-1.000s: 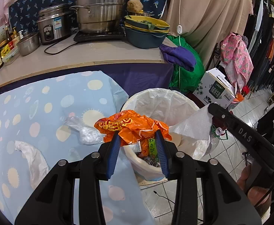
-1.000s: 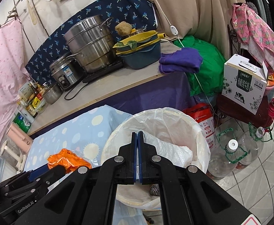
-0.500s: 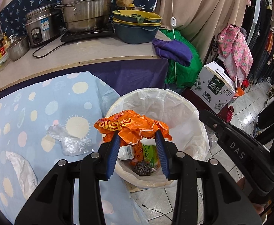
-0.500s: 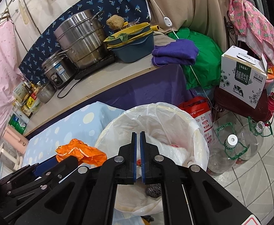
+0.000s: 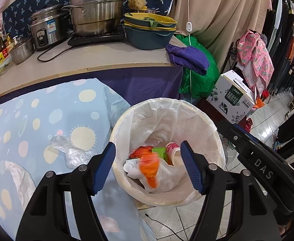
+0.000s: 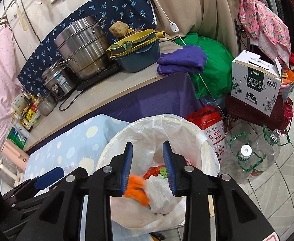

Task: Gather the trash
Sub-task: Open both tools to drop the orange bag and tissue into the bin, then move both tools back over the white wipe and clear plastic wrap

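A bin lined with a white bag point(image 5: 189, 108) stands on the floor beside the blue dotted cloth point(image 5: 26, 120). My left gripper point(image 5: 148, 167) is open above the bin. A blurred orange wrapper point(image 5: 150, 169) is falling into it, onto white paper and other trash. My right gripper point(image 6: 148, 168) is also open over the bin point(image 6: 187, 128), with the orange wrapper point(image 6: 135, 189) and white paper point(image 6: 159, 192) below it. A clear plastic scrap point(image 5: 72, 150) and a white plastic scrap point(image 5: 22, 178) lie on the cloth.
A counter point(image 5: 86, 60) behind holds pots, a rice cooker and stacked basins. A purple towel point(image 5: 187, 60) hangs at its corner. A milk carton box point(image 6: 255, 84), a red bag point(image 6: 213, 132) and plastic bottles point(image 6: 247, 156) stand on the floor right of the bin.
My left gripper opened and let the orange wrapper drop into the bin. My right gripper opened too, and white paper now lies in the bin. Both moved further over the bin.
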